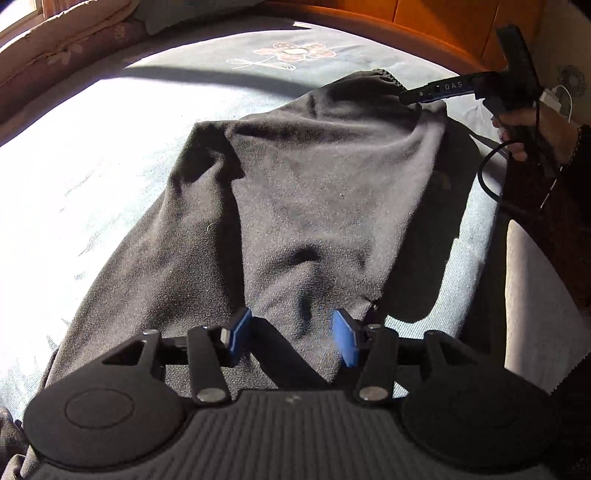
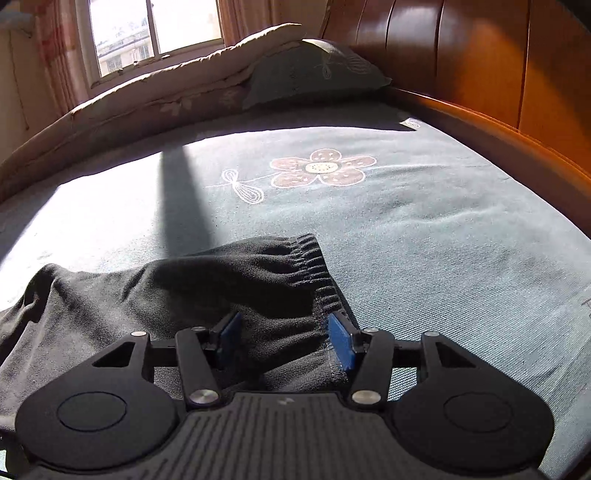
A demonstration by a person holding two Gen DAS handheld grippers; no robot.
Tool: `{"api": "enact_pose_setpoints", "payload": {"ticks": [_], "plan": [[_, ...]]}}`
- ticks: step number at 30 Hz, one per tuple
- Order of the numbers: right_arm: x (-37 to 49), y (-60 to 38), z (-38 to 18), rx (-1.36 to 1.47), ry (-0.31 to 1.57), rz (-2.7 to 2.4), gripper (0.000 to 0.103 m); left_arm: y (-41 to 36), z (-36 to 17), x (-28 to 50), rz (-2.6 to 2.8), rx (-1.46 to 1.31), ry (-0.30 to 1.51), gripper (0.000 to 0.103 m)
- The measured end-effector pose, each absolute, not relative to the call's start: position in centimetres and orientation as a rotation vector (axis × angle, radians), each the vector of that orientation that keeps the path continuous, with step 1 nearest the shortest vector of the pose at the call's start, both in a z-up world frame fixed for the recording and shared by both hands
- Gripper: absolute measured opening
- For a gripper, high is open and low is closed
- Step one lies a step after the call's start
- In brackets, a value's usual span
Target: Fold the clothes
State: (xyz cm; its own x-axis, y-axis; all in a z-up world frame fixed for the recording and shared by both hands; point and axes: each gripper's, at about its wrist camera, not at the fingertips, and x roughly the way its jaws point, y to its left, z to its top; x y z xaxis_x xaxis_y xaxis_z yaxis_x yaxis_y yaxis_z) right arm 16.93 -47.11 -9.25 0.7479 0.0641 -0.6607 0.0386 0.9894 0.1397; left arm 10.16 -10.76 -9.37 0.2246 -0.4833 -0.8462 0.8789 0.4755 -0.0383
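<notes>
A dark piece of clothing point(image 1: 314, 206) is spread out on a bed covered with a pale blue sheet point(image 2: 424, 240). A pink flower point(image 2: 323, 168) is stitched on the sheet past the clothing. The stretchy gathered band point(image 2: 314, 258) of the clothing is seen at its far end in the right wrist view. The left gripper point(image 1: 291, 338) is held over the near end of the clothing, and its blue pads point(image 1: 345, 341) are parted with nothing pinched between them. The right gripper point(image 2: 284, 341) is held at the band end, and its jaws are also parted, with cloth lying below them but not squeezed. A pillow point(image 2: 314, 74) and a folded quilt point(image 2: 166, 96) are seen by the window point(image 2: 147, 33), and a wooden headboard point(image 2: 480, 55) is at the right.
</notes>
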Motion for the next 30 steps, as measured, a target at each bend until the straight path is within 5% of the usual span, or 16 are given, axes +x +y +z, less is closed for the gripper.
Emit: {"api": "enact_pose_setpoints", "payload": {"ticks": [3,5,9,11,17,19,27,30], "plan": [[15.9,-48.6,-8.4,0.227,0.704,-0.01,0.059,-10.5,-9.4,10.4,-0.997,0.48,0.935,0.053],[13.4,-50.4,-7.7,0.369,0.639,-0.031,0.069,-10.4,-9.5,10.5,-0.997,0.457,0.936,0.055],[9.4,-53.6,-9.6,0.687,0.59,-0.012,0.067,-10.8,-9.5,10.3,-1.0,0.467,0.938,0.064],[9.2,-54.0,-10.7,0.734,0.607,0.004,0.049,-11.2,-9.5,10.2,-0.993,0.486,0.94,0.064],[11.3,-53.3,-12.1,0.722,0.62,0.019,0.021,-11.8,-9.3,10.0,-0.977,0.51,0.954,0.065],[12.1,-53.7,-12.2,0.698,0.622,0.006,0.018,-11.8,-9.1,9.9,-0.973,0.516,0.959,0.065],[11.3,-51.8,-9.0,0.574,0.642,-0.018,0.024,-11.0,-7.2,10.0,-0.973,0.492,0.93,0.068],[11.3,-49.1,-7.1,0.457,0.64,0.002,0.043,-10.7,-7.9,10.8,-0.933,0.486,0.971,0.068]]}}
